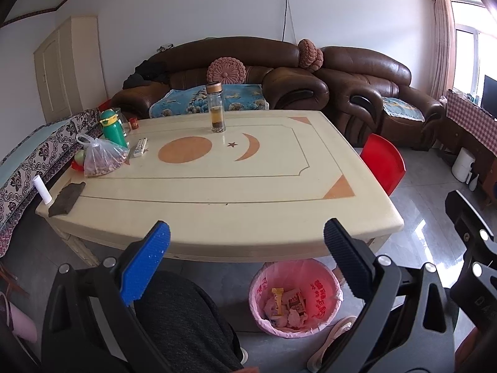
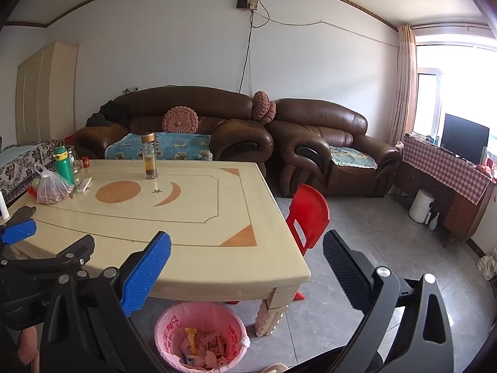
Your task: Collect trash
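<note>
Both hand-held grippers [image 1: 247, 233] [image 2: 247, 242] gape empty; only the right view shows the table leg [image 2: 269, 317] beside the bin [image 2: 202, 335].

The cream bench [image 1: 279, 186] carries a glass bottle [image 1: 215, 108]; left of the bottle stand a green flask [image 1: 113, 127], a plastic bag [image 1: 102, 158] and a remote [image 1: 140, 147].

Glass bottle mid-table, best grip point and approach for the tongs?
Grip the glass bottle on its clear cylindrical wall, above the dark layer at the bottom and below the gold cap. Come in level from the near table edge: it stands upright with bare tabletop all around, so the open right tongs could probably straddle it without bumping anything.
</note>
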{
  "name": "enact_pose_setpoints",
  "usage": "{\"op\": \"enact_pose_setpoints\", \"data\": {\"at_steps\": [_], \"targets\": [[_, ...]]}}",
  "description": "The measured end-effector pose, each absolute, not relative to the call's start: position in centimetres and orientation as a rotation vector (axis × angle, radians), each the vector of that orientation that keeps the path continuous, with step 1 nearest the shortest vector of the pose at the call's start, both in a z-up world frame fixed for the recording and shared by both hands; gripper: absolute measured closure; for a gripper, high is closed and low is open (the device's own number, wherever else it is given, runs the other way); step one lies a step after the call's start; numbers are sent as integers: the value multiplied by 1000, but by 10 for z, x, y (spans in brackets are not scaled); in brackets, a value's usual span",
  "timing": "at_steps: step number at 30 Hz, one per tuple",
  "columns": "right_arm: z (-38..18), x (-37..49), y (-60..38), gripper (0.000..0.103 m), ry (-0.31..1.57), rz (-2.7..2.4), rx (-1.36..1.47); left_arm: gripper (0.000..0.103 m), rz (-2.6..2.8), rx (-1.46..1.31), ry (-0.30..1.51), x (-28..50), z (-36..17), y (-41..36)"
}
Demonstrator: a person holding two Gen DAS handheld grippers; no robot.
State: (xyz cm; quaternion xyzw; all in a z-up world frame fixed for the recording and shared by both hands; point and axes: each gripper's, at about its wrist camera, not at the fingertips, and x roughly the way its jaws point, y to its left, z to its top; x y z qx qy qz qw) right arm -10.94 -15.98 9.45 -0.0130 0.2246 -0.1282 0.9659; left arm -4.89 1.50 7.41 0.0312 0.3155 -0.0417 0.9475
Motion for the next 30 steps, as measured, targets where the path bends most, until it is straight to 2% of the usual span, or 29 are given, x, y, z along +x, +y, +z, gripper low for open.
{"op": "enact_pose_setpoints", "data": {"at_steps": [30], "targets": [[92, -107, -168, 7, 460, -273, -30, 6, -75, 47, 673, -45, 69, 18]]}}
